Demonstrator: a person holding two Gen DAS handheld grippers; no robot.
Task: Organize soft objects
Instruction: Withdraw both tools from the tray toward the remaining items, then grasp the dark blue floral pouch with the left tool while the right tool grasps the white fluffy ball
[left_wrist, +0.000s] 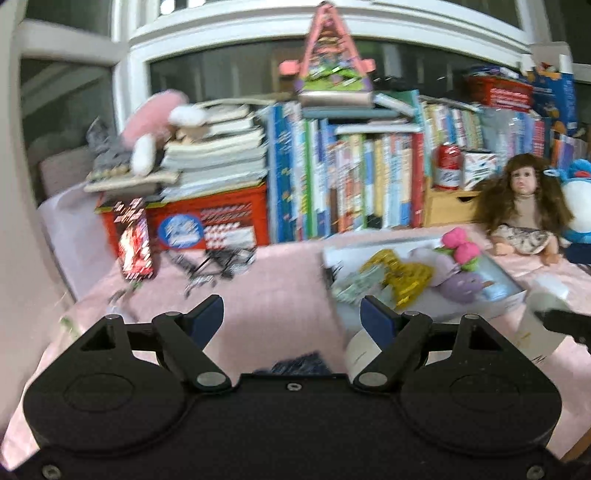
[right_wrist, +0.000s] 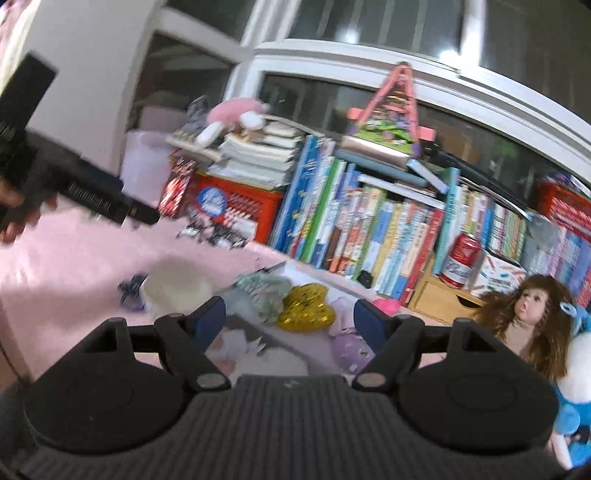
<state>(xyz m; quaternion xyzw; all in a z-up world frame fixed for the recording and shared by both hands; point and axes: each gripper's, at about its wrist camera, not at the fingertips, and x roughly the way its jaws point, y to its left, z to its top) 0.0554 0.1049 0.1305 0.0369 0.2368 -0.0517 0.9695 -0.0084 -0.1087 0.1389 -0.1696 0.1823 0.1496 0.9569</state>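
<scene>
We see both hand-held grippers with their fingers wide apart and empty. The soft toys lie in a shallow white tray (left_wrist: 511, 301) on the pink tabletop (left_wrist: 273, 280): a purple plush (right_wrist: 351, 349), a gold heart (right_wrist: 306, 308) and a pink plush (left_wrist: 461, 245). The right hand-held gripper (right_wrist: 290, 319) hangs directly over this tray, so we judge it the nearer one. For the left hand-held gripper (left_wrist: 291, 314), the tray lies ahead and to the right. The doll (left_wrist: 524, 206) sits behind the tray.
</scene>
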